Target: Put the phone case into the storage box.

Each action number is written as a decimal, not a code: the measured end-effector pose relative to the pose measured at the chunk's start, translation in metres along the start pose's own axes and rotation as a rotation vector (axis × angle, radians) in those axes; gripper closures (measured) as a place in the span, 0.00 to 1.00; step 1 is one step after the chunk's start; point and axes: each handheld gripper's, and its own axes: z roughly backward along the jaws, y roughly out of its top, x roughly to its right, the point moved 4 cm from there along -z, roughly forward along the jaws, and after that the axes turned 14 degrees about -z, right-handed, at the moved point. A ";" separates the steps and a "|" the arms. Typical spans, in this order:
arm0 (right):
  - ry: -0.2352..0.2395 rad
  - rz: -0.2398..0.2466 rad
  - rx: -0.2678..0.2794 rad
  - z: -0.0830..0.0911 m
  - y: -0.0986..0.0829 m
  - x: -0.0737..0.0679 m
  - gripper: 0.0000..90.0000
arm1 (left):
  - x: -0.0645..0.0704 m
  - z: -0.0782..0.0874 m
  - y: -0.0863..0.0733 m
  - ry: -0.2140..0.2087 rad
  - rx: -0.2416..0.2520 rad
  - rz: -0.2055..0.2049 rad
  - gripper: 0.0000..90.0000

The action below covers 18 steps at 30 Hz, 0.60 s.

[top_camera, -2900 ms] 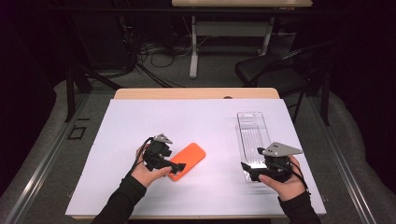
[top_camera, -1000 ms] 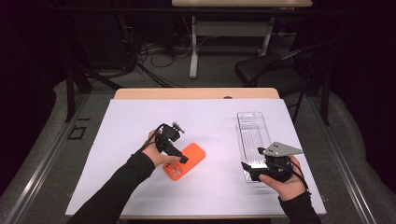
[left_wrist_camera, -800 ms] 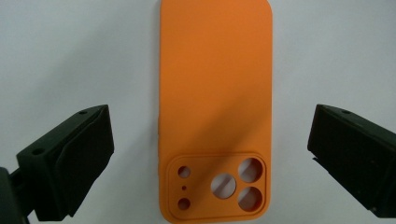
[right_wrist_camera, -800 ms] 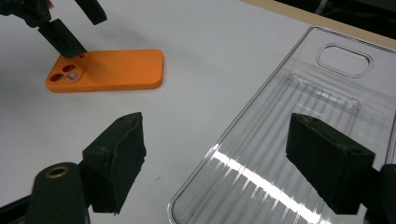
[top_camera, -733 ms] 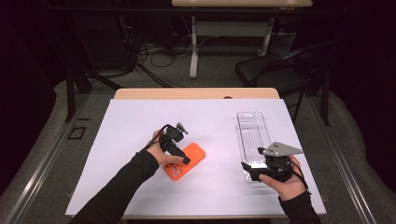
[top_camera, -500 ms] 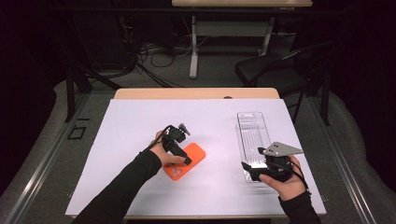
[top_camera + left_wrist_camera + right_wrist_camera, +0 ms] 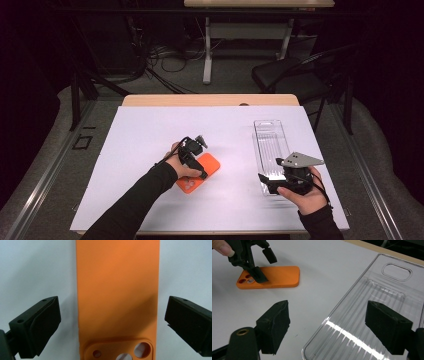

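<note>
Your left gripper [image 7: 200, 162] hangs just left of the frame's centre in the high view, directly over the orange phone case [image 7: 198, 172], which lies flat on the white surface [image 7: 150, 130] with its back up and its camera cutouts toward the bottom of the frame. In the left gripper view the case [image 7: 117, 297] runs up the middle of the picture, and your jaws stand wide, one on each long side of it, with a strip of white surface showing between each pad and the case's edge, so nothing is clamped. In the right gripper view, at the upper left, one finger [image 7: 259, 275] of that gripper appears to rest at the case's camera end [image 7: 269, 277]; whether it truly touches I cannot tell. Your right gripper [image 7: 272, 184] sits in the lower right of the high view, at the near end of the clear plastic tray [image 7: 270, 140]. Its jaws are also spread wide and hold nothing; in the right gripper view the tray's ribbed corner [image 7: 362, 322] lies between them.
</note>
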 end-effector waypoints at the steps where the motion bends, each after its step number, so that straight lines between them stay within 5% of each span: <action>1: 0.000 0.000 -0.002 0.000 0.000 0.000 0.21 | 0.000 -0.001 0.000 0.001 -0.003 0.000 0.00; 18: 0.001 -0.001 0.001 0.000 0.000 0.001 0.21 | 0.006 -0.010 0.002 0.009 -0.033 -0.018 0.00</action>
